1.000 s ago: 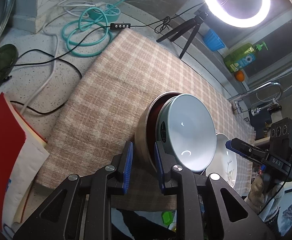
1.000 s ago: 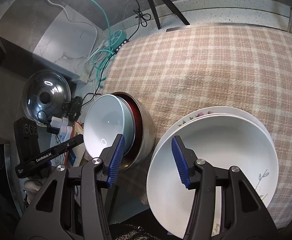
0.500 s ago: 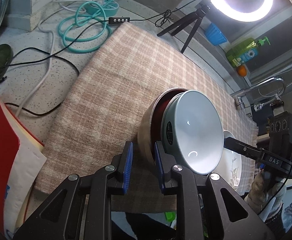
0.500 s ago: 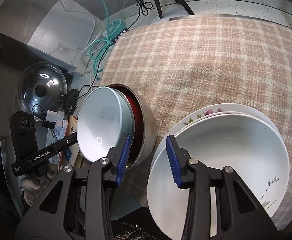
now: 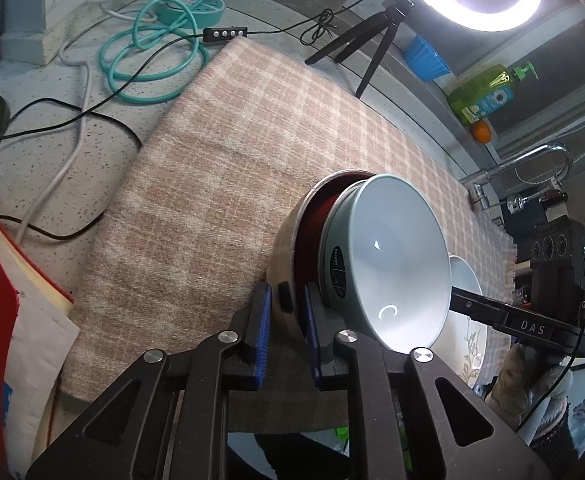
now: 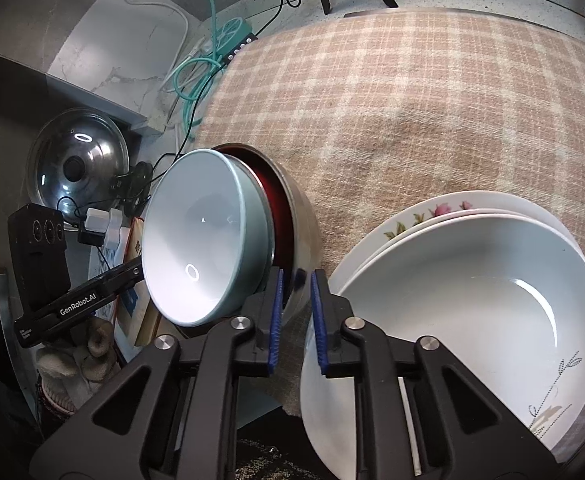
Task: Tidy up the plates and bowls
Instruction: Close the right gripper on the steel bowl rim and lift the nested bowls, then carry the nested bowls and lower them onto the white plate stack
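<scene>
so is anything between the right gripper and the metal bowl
No. The right gripper is already shut on the near rim of the metal bowl, one pad inside and one outside. The pale blue bowl nested in it sits left of the pads.

Bowl (image 6: 196,240) sat nested in metal pot (image 6: 300,220) on cloth (image 6: 412,100), cloth on desk (image 5: 32,152); stacked plates (image 6: 472,300) just right of pot; cables (image 5: 148,60) behind cloth.
</scene>
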The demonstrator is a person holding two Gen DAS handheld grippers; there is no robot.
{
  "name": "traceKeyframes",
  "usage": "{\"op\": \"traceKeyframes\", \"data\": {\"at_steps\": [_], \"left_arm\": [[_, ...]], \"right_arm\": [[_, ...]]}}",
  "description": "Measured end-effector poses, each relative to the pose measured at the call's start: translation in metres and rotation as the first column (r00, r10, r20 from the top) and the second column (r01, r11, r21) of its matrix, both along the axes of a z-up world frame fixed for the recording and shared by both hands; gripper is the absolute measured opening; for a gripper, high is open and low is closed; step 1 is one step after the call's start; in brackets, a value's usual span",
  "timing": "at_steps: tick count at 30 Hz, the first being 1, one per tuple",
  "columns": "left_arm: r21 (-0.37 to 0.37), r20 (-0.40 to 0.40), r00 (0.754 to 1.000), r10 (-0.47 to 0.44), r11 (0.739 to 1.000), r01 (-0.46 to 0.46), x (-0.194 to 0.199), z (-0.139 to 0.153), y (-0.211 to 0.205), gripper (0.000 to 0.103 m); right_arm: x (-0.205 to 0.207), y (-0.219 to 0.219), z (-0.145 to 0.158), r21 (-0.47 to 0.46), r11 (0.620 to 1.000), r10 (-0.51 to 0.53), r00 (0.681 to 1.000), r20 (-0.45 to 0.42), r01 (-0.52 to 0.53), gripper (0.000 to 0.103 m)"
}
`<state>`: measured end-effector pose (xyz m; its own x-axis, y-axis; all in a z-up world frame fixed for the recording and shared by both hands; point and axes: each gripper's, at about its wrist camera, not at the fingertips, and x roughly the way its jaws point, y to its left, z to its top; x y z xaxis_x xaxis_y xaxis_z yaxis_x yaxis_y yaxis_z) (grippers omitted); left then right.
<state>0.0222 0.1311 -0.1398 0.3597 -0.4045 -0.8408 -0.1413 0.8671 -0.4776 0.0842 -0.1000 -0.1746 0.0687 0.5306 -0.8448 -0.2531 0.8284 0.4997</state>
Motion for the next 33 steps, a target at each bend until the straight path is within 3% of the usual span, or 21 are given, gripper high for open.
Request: {"op": "traceKeyframes", "data": {"at_steps": [20, 33], "left_arm": [[0.025, 0.031, 1.0, -0.005, 1.0, 0.005, 0.0, 0.016, -0.003, 0.011], [0.009, 0.127, 0.99, -0.061, 0.998, 0.061, 0.0, 0.062, -0.03, 0.012]], "right_arm": [[-0.001, -0.002, 0.015, 0.0, 1.0, -0.019, 0.999, 0.025, 0.019, 0.013], [-0.016, -0.038, 0.068, 0.035, 0.998, -0.06, 0.994, 0.093, 0.057, 0.013]]}}
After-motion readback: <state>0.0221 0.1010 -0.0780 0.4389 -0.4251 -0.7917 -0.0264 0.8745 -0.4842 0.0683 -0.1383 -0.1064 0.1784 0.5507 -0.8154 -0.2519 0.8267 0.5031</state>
